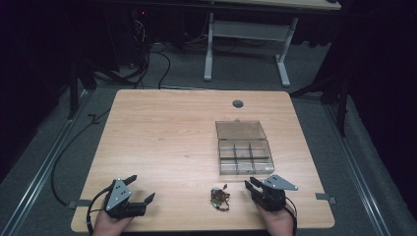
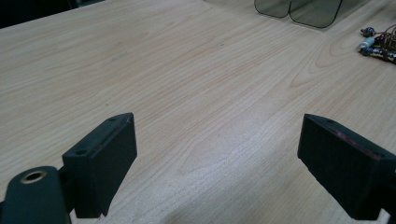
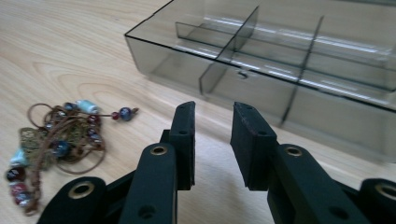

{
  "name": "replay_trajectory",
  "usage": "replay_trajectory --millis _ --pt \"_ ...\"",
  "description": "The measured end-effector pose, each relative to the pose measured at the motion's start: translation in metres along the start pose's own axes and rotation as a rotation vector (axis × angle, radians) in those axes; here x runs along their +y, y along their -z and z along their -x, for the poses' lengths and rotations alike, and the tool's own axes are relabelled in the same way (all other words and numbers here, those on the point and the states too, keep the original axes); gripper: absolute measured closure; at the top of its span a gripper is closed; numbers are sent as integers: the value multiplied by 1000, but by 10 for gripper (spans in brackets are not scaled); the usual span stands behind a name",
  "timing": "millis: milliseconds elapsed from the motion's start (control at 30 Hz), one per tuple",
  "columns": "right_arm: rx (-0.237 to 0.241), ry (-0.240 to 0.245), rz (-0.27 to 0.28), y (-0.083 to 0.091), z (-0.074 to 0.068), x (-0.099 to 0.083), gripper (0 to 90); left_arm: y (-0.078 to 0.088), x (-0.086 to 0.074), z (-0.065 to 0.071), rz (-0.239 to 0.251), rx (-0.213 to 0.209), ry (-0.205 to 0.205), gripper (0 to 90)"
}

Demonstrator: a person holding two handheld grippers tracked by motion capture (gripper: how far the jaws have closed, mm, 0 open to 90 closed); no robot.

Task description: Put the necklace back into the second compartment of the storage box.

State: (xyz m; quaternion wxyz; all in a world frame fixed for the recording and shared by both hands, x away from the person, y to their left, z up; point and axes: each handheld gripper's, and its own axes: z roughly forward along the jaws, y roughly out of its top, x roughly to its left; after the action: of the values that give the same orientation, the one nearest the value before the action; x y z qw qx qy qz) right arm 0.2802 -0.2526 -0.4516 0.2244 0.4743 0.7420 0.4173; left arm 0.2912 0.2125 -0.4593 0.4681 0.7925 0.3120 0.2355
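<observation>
At the near edge of the desk (image 1: 162,123), two hands come in over the wood, each holding a set of tongs. The left tongs (image 1: 139,189) sit toward the near left corner with their jaws spread wide; in the left gripper view (image 2: 215,154) bare wood shows between them. The right tongs (image 1: 253,184) rest toward the near right corner, jaws drawn close with a narrow gap and nothing between them, as the right gripper view (image 3: 212,140) shows.

Between the two tongs, close to the near edge and nearer the right one, lies a tangled beaded necklace (image 1: 220,197) on a brown cord, with blue, red and pale beads (image 3: 60,140). It touches neither tongs.

Just beyond the right tongs stands a clear smoky plastic box (image 1: 245,158) divided into compartments (image 3: 289,74), its lid (image 1: 240,130) folded open flat toward the far edge. What I can see of the compartments looks empty.

Near the far edge is a round grommet hole (image 1: 238,103).
</observation>
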Motion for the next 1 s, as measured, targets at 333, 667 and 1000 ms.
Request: replay_trajectory --millis 333,667,1000 --pt "12 2 -22 -3 -1 -2 745 -1 0 1 -5 -9 -13 124" --pt "44 22 -10 1 -9 5 862 0 0 1 -4 -18 -15 124" --pt "209 121 -2 -6 -64 21 900 0 0 1 -5 -22 -18 124"
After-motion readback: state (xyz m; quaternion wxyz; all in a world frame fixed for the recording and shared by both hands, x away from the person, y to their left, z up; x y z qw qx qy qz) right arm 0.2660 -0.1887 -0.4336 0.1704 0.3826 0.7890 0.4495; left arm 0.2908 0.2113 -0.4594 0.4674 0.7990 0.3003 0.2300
